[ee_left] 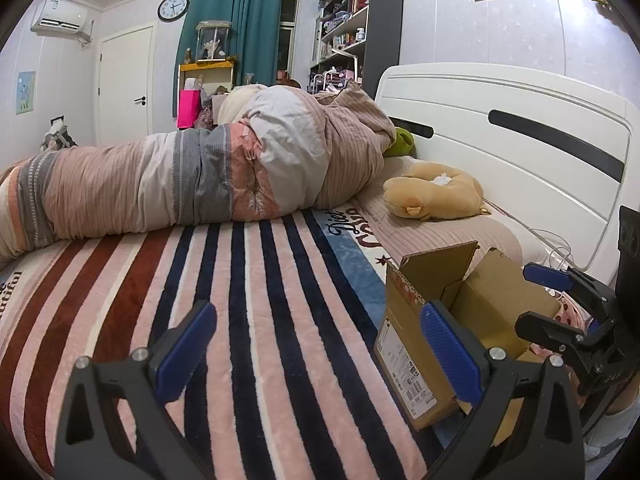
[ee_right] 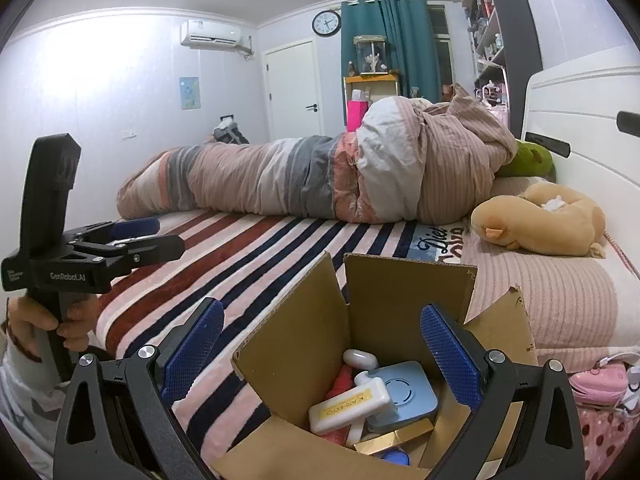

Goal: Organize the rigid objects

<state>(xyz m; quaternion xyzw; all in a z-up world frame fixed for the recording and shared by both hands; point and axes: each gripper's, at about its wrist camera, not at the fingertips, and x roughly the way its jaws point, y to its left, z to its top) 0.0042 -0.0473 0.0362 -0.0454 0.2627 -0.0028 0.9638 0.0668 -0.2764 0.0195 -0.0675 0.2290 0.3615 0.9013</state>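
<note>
An open cardboard box (ee_right: 304, 340) stands on the striped blanket at the bed's near edge; it also shows in the left wrist view (ee_left: 416, 344). Inside lie a white bottle with a yellow label (ee_right: 350, 404), a blue-grey square device (ee_right: 404, 392), a small white rounded case (ee_right: 360, 358), a pink item (ee_right: 340, 384) and a gold box (ee_right: 396, 438). My right gripper (ee_right: 320, 354) is open and empty, hovering over the box's mouth. My left gripper (ee_left: 318, 354) is open and empty over the blanket, left of the box. Each gripper shows in the other's view.
A rolled quilt (ee_left: 208, 176) lies across the bed's far side. A tan plush toy (ee_right: 540, 222) and a green plush (ee_right: 528, 158) lie by the white headboard (ee_left: 520, 136). Pink slippers (ee_right: 598, 382) sit at the right. The striped blanket (ee_left: 248, 300) spreads between.
</note>
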